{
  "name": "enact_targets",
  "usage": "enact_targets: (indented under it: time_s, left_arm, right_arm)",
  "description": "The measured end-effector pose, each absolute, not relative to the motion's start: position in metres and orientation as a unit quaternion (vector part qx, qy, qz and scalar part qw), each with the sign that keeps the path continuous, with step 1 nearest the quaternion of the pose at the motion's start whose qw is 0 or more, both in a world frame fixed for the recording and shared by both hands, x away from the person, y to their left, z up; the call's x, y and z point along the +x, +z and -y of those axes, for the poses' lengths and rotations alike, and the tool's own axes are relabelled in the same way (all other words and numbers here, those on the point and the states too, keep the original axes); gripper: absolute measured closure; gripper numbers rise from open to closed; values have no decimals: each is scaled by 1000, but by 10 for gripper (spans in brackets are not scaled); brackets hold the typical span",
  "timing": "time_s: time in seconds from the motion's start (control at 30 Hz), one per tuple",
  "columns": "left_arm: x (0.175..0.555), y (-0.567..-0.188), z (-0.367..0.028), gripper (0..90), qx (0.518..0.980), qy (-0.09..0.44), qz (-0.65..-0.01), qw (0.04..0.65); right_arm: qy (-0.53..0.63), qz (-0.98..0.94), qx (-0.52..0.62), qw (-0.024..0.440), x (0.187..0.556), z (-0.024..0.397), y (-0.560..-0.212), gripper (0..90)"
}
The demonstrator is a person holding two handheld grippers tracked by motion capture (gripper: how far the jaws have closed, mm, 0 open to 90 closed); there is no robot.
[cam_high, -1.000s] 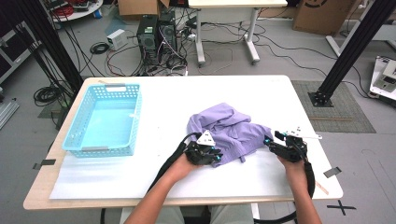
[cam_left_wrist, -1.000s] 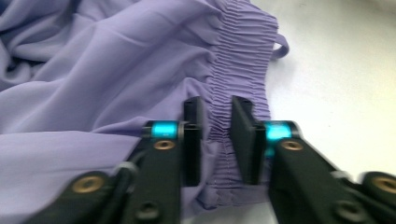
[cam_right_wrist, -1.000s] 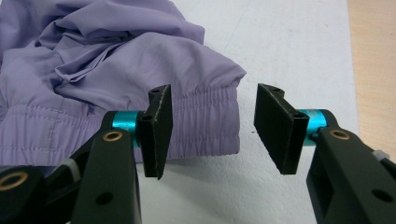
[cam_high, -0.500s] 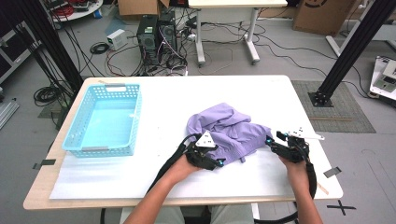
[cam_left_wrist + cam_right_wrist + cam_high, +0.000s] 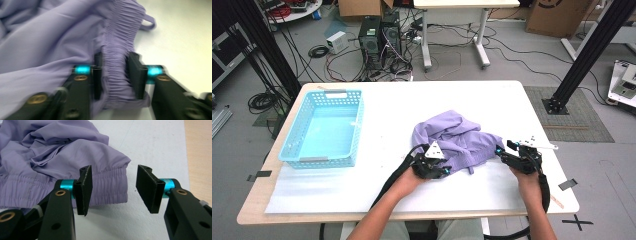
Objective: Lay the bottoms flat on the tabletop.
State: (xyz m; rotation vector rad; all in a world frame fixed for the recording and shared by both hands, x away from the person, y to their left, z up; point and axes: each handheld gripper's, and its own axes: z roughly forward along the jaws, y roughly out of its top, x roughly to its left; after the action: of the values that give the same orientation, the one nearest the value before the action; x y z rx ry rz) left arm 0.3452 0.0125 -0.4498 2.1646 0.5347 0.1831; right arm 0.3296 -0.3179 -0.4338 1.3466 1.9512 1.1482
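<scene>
Near the bench's front edge, crumpled purple shorts are pinched at the blurred waistband by the closing left claw; the right claw is held spread beside their hem.

A lab or test room, not a home. Black frame posts stand on a bare grey floor, computer towers sit in a tangle of loose cables, cardboard boxes line the back, and tape marks dot the floor beside the white surface.
</scene>
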Motion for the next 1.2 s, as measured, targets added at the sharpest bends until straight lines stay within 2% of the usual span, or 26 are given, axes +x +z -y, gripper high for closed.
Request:
enact_targets:
  time_s: [0.1,0.27,0.37,0.53,0.67,0.83,0.97,1.0,1.1,1.2]
  left_arm:
    - [346,-449,-13,748,866,72,-218,444]
    - [352,-429,-23,782,811,39,-235,534]
    - [357,-414,-26,784,790,38,-239,563]
    - [376,-395,-29,785,762,76,-287,576]
    - [401,-386,-34,786,733,107,-337,581]
    - [431,-386,-48,786,702,133,-399,575]
    - [444,-391,-58,785,692,143,-422,568]
    - [445,-391,-59,785,690,146,-425,567]
    - [452,-393,-64,785,683,153,-435,566]
    - [458,-393,-68,785,678,153,-441,568]
  right_arm:
    - [422,-716,498,250,330,319,-434,480]
    - [421,-714,501,250,330,321,-434,480]
    - [423,-711,503,250,330,323,-434,481]
    - [421,-709,508,248,330,325,-434,497]
    - [419,-713,506,244,332,326,-434,562]
    - [412,-736,486,228,338,320,-436,658]
    - [405,-771,444,209,345,303,-435,673]
    - [402,-779,436,204,347,298,-435,665]
    - [404,-795,408,199,351,285,-436,524]
    - [414,-808,374,193,352,272,-438,440]
